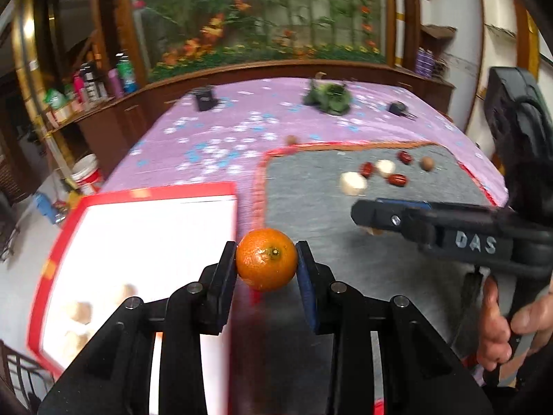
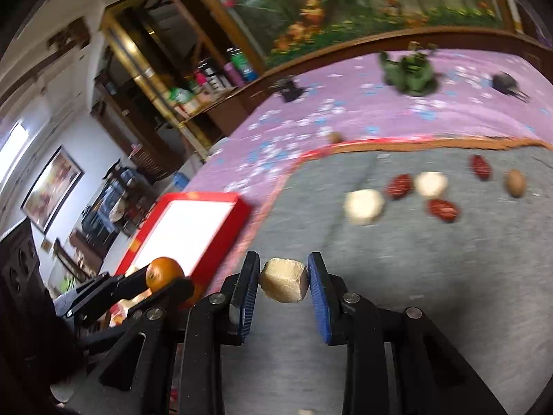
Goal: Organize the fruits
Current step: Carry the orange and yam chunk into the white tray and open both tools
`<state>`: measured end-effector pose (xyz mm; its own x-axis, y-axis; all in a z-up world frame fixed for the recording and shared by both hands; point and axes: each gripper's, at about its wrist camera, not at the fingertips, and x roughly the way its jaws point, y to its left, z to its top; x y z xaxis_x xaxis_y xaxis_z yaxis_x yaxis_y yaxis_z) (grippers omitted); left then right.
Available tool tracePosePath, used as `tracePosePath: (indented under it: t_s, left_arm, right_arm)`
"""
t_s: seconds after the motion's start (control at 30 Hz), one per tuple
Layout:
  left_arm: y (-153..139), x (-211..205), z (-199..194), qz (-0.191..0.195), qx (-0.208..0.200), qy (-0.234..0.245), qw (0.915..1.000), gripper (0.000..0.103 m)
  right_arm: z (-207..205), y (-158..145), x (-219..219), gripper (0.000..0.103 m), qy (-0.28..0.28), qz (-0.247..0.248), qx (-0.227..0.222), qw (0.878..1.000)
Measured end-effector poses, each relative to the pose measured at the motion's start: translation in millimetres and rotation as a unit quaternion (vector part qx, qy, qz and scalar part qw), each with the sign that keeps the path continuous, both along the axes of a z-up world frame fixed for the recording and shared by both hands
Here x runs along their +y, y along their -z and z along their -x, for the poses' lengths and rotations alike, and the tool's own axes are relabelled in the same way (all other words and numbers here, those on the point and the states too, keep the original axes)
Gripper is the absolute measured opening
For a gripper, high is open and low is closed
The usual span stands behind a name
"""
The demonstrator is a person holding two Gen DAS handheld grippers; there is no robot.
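Observation:
My left gripper (image 1: 266,264) is shut on an orange tangerine (image 1: 266,263), held above the right edge of a white tray with a red rim (image 1: 155,190); pale pieces (image 1: 81,313) lie blurred in the tray. My right gripper (image 2: 283,280) is shut on a pale beige cube (image 2: 284,279) above the grey mat (image 2: 449,259). On the mat lie two white chunks (image 2: 364,206), three red dates (image 2: 443,209) and a brown nut (image 2: 516,182). The right gripper (image 1: 366,216) shows from the side in the left wrist view, the left gripper with the tangerine (image 2: 164,273) in the right wrist view.
The grey mat (image 1: 311,190) lies on a purple flowered cloth (image 1: 214,131). A green toy (image 1: 328,98), two dark objects (image 1: 205,98) and a small nut (image 1: 291,140) sit further back. Wooden shelves with bottles (image 1: 103,83) stand at left.

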<state>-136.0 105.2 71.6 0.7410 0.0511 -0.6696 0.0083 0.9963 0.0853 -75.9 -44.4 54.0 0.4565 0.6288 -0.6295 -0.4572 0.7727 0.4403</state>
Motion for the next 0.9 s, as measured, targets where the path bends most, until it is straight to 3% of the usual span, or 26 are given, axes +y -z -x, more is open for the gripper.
tracePosePath:
  t_s: [0.4,0.9]
  left_arm:
    - [6,97,22,0.004,-0.022,-0.103,0.9945,0.031]
    - [26,144,28,0.004,-0.011,-0.142,0.9898,0.031]
  right_arm:
    - [24,0,99,0.029,-0.067,0.032,-0.014,0.997]
    - [45,10,181,0.029,-0.136,0.066,-0.023,0.988]
